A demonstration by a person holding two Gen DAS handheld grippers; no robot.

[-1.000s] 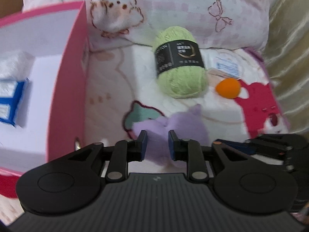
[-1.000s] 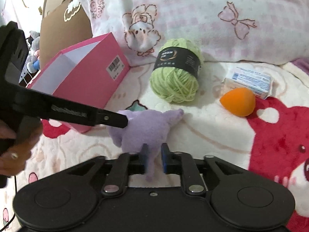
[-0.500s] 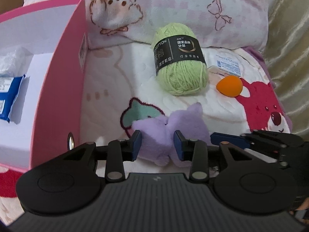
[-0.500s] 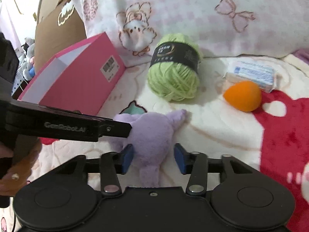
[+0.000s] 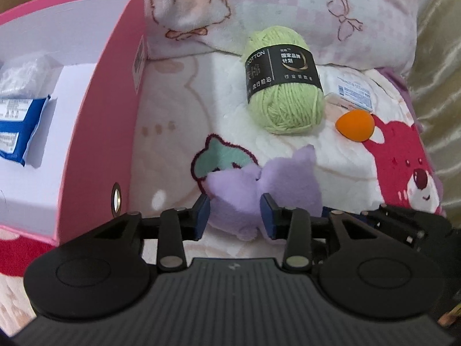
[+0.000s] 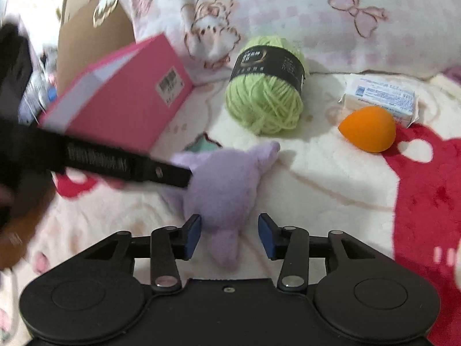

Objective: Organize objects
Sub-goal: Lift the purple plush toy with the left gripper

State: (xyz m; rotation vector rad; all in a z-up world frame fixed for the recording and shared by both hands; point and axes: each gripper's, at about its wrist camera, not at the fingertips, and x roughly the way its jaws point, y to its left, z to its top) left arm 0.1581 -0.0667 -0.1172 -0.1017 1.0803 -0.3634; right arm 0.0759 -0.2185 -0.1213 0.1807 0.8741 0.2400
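A white fleece blanket with pink and red bear prints lies under and ahead. Beyond it leans a pink checked pillow. Gold fabric hangs right; brown cardboard stands far left.

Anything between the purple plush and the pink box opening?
Only the pink box's own near wall, beside the purple plush and taller; bare blanket between them. Both grippers, left gripper and right gripper, are opening around the plush.
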